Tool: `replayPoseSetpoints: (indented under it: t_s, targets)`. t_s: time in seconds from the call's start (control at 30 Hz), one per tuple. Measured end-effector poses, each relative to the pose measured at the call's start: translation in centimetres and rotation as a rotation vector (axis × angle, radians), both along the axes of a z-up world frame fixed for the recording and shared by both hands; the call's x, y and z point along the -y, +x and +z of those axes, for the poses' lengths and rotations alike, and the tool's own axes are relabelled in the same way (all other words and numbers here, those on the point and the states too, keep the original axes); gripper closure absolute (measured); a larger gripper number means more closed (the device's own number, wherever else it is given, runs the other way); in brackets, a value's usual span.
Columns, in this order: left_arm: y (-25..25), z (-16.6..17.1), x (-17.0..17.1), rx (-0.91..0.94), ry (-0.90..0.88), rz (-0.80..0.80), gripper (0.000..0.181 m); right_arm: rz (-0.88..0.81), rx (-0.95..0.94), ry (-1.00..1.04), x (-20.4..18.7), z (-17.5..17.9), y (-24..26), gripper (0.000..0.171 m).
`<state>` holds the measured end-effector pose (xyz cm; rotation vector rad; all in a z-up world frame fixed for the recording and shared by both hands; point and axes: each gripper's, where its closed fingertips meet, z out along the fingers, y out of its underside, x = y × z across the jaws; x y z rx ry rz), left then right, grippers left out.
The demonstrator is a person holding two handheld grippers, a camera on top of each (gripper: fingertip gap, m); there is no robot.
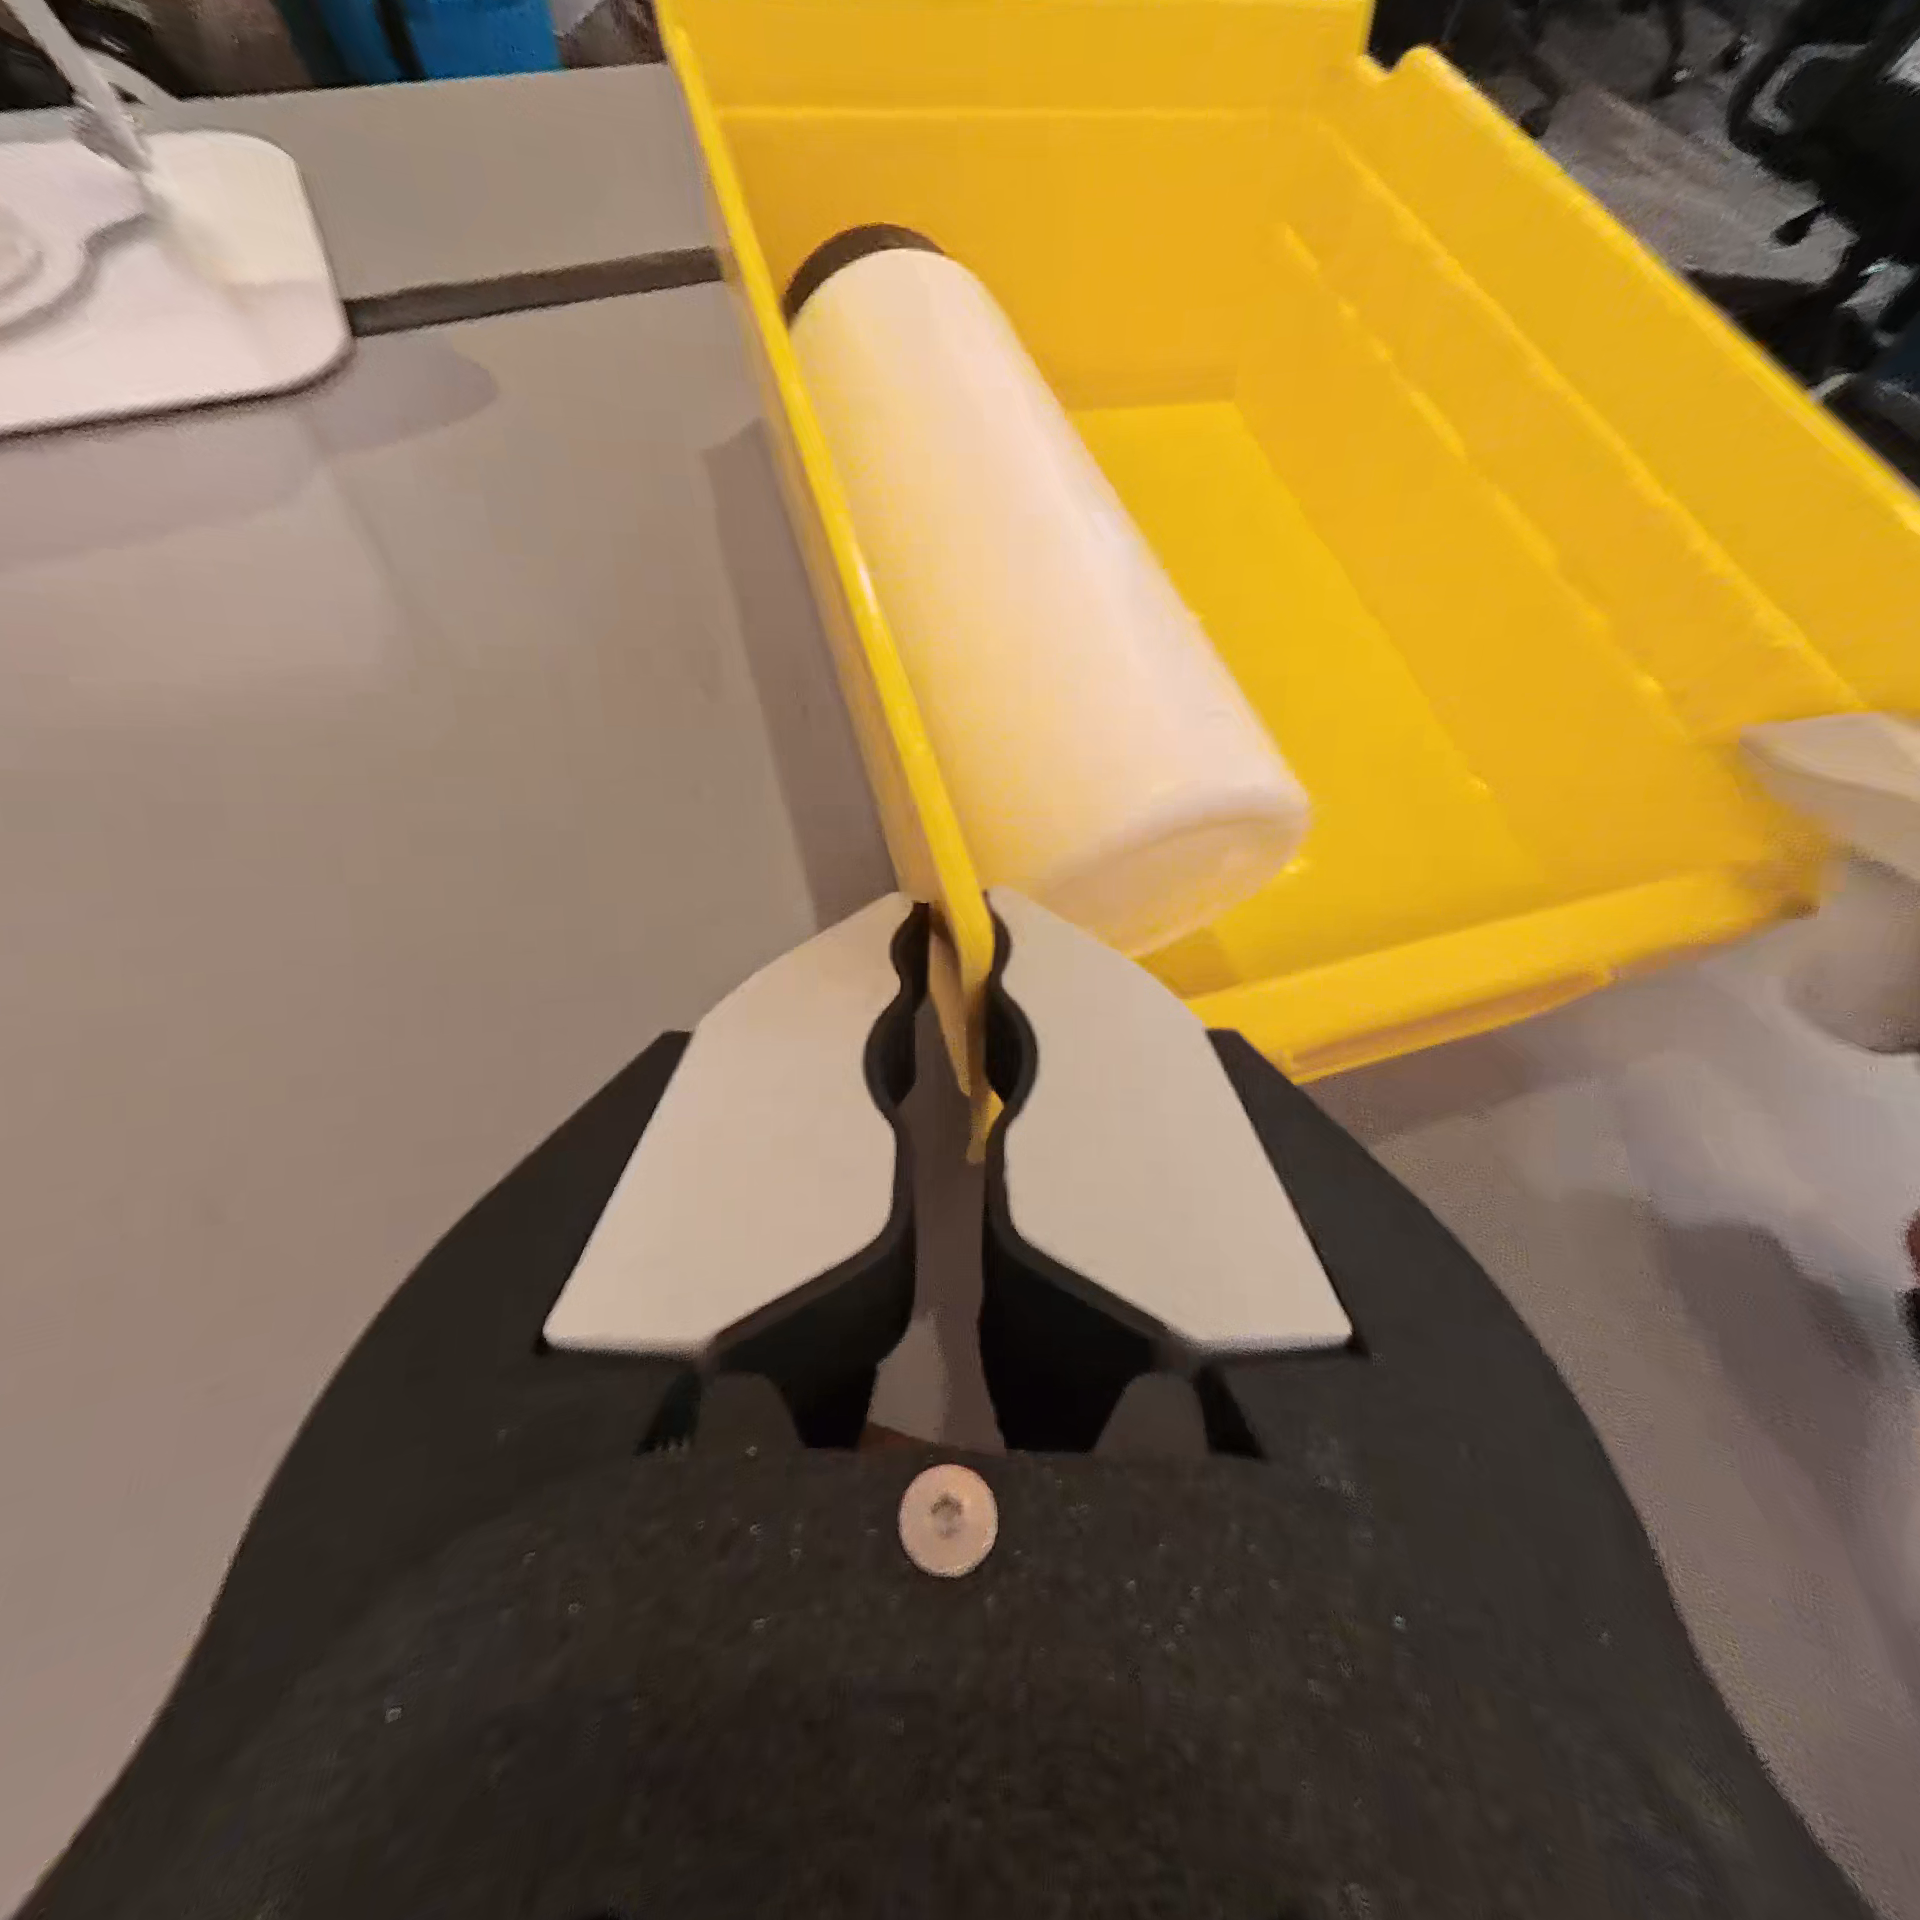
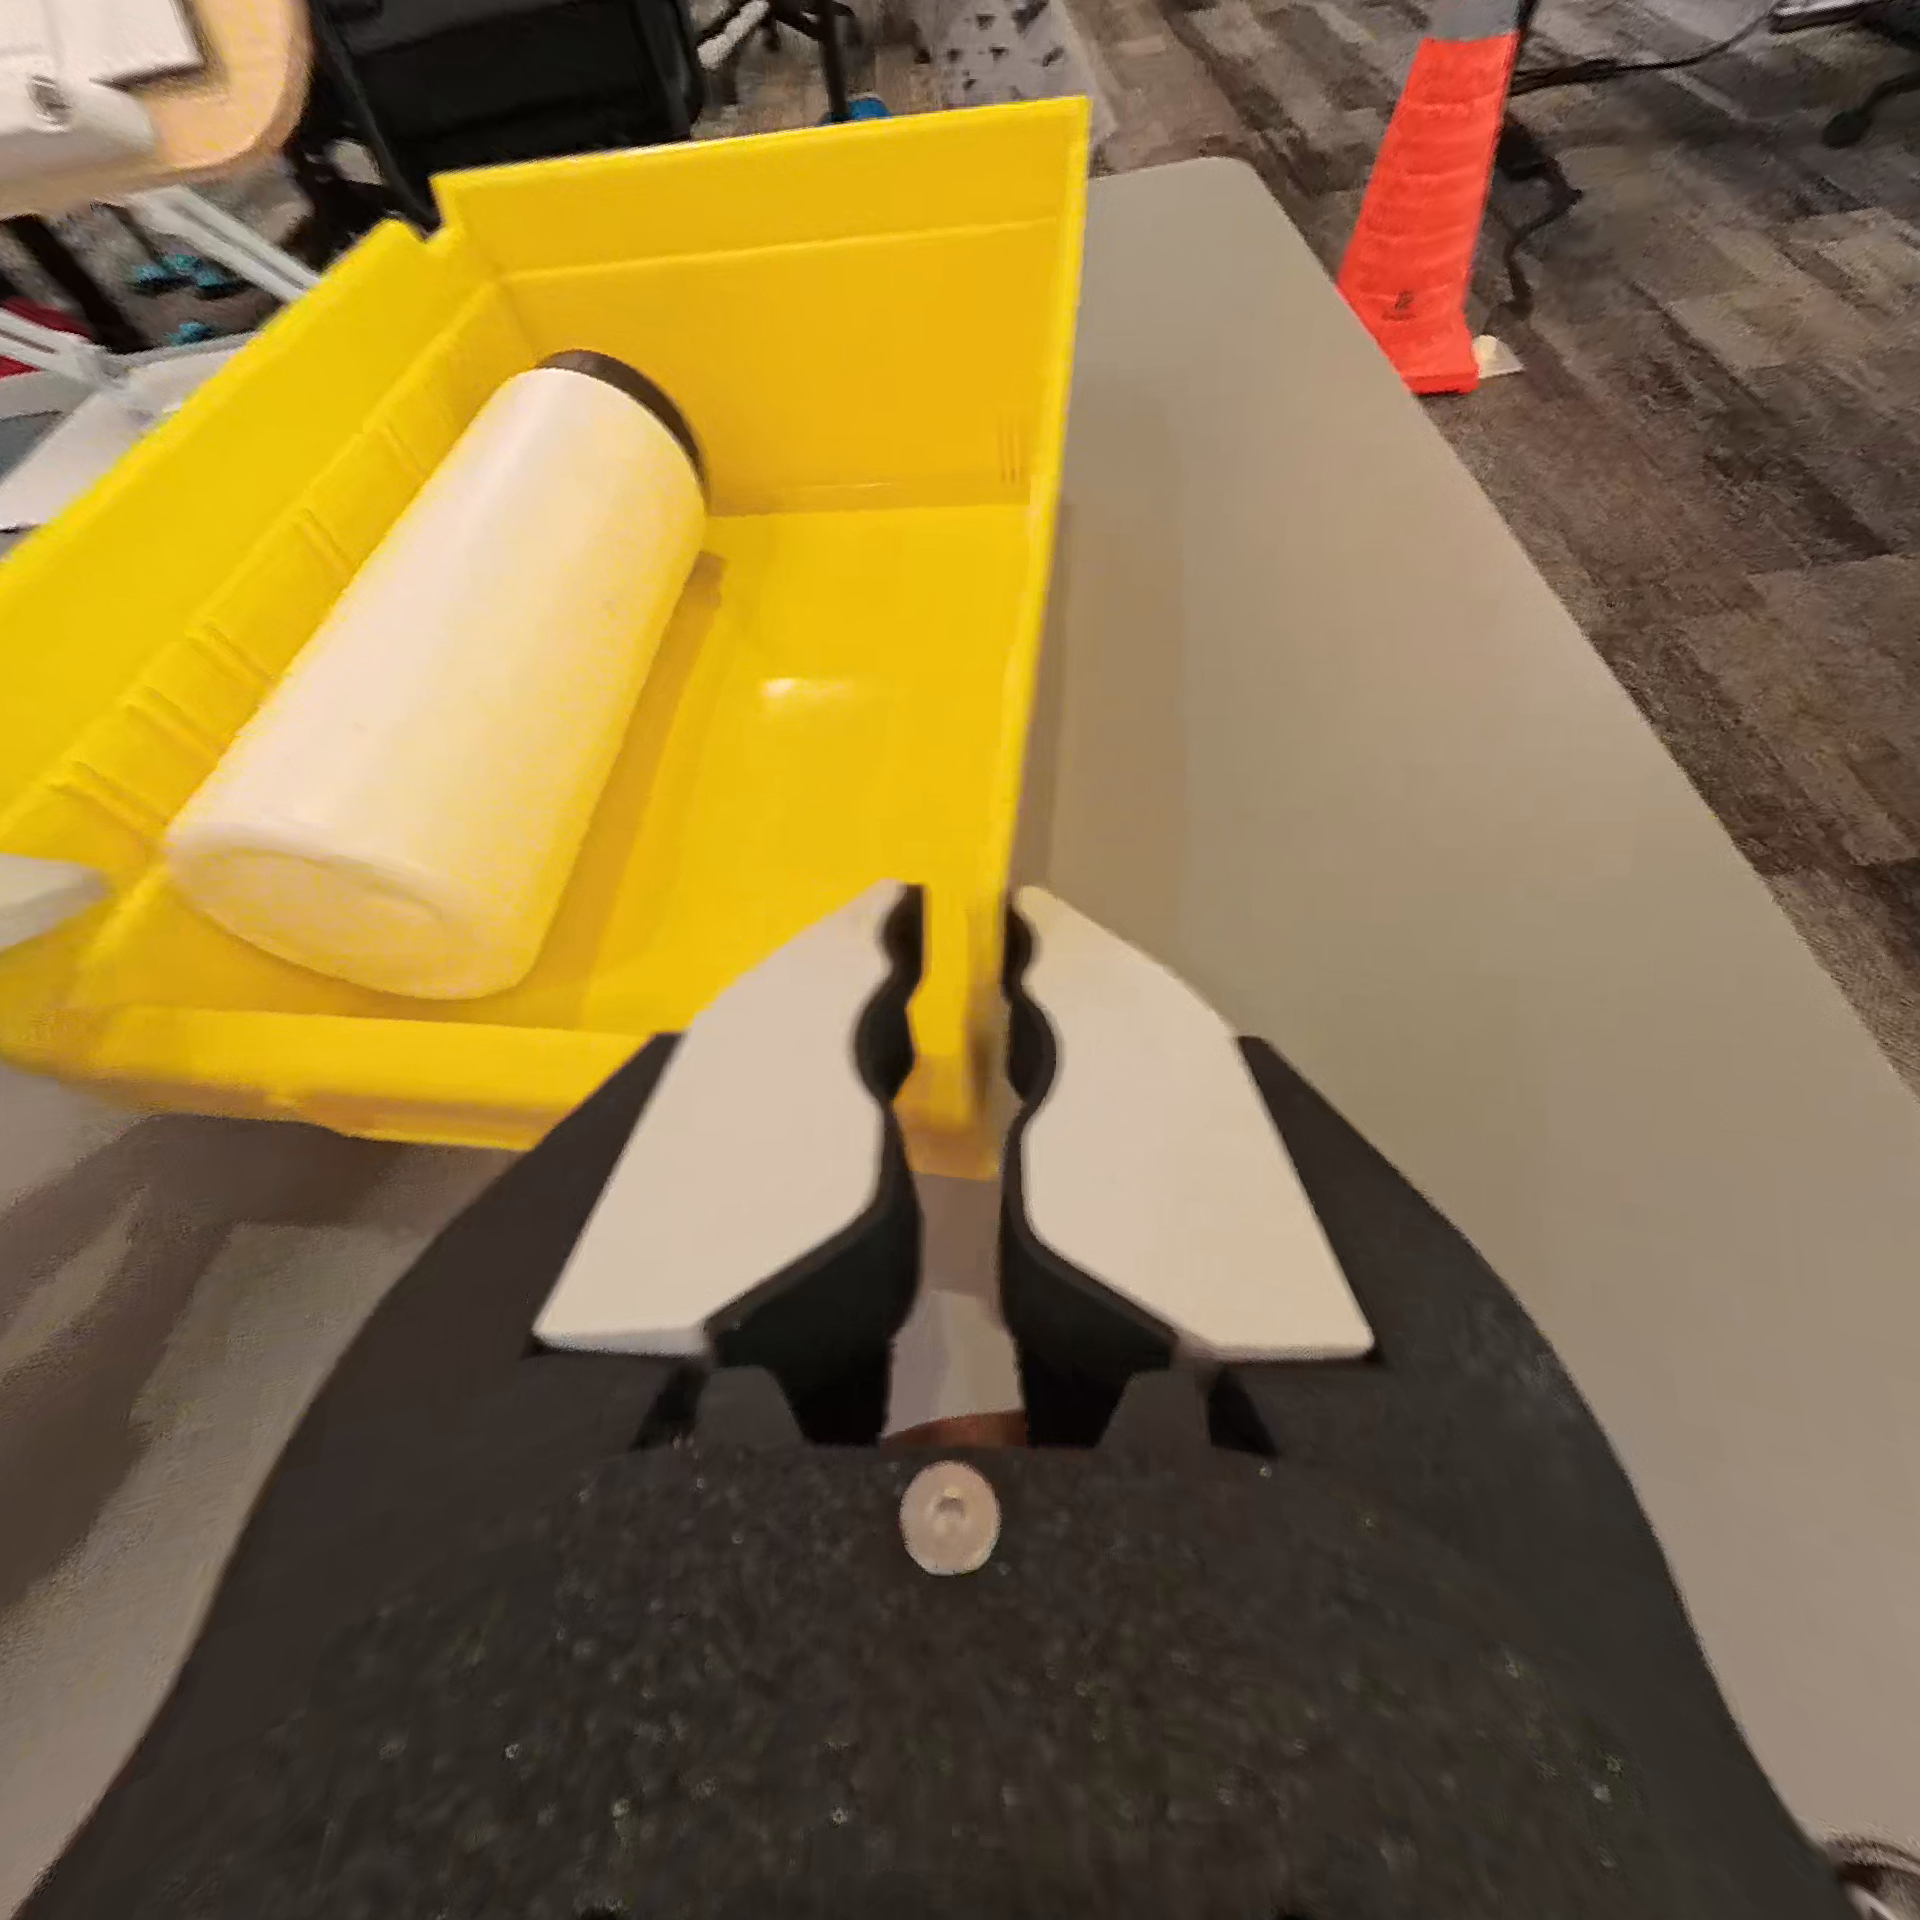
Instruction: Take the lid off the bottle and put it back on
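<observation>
**Both grippers on the bin, bottle not yet touched**

Grey tabletop (image 2: 1351,727) carried a yellow plastic bin (image 1: 1351,312), with office clutter and an orange cone (image 2: 1429,208) on the floor beyond. Inside the bin lay the white bottle (image 1: 1029,623) on its side along one long wall, its dark lid (image 1: 862,255) screwed on and pointing toward the far end wall.

The left gripper (image 1: 951,914) was pinched shut on the near end of the bin's wall, the yellow edge running down between its jaws. The right gripper (image 2: 961,904) stood astride the opposite wall at the near corner, its jaws slightly apart around the plastic; whether they actually pressed on it could not be told, as that view was blurred.

Judged from this, the work was in a preliminary step, handling or steadying the bin, with the lid removal not begun. The next move would probably call for letting go of the bin walls, reaching in, taking the bottle's body in one gripper, and bringing the other round the lid at the far end to twist it. The smooth round bottle might roll against the bin floor if gripped off-centre.
</observation>
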<state>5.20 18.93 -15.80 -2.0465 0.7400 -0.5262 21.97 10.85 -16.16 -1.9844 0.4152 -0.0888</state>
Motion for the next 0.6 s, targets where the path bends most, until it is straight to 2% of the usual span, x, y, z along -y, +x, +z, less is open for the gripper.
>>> replayPoseSetpoints:
  t_s: [0.03,0.17,0.23,0.3,0.47,0.6]
  targets:
    - [-0.1,0.2,-0.2,-0.016,0.031,0.001,0.175,-0.003,0.01,-0.016,0.0,-0.1,0.2,0.166]
    - [-0.6,3.3,0.1,-0.052,0.222,0.031,0.178,-0.083,0.119,0.038,0.2,2.7,0.1,0.169]
    - [-1.6,4.8,0.3,-0.01,0.245,0.037,0.177,-0.093,0.055,0.126,0.3,4.0,-0.7,0.168]
    - [-3.2,6.4,0.4,-0.006,0.289,0.053,0.177,-0.096,0.086,0.17,0.2,5.2,-1.9,0.169]
    - [-10.0,10.5,-0.2,0.048,0.341,0.144,0.177,-0.042,0.134,0.292,-1.4,9.9,-7.8,0.169]
    - [-17.5,11.1,-2.0,0.043,0.319,0.231,0.177,0.059,0.15,0.306,-4.3,11.5,-14.9,0.169]
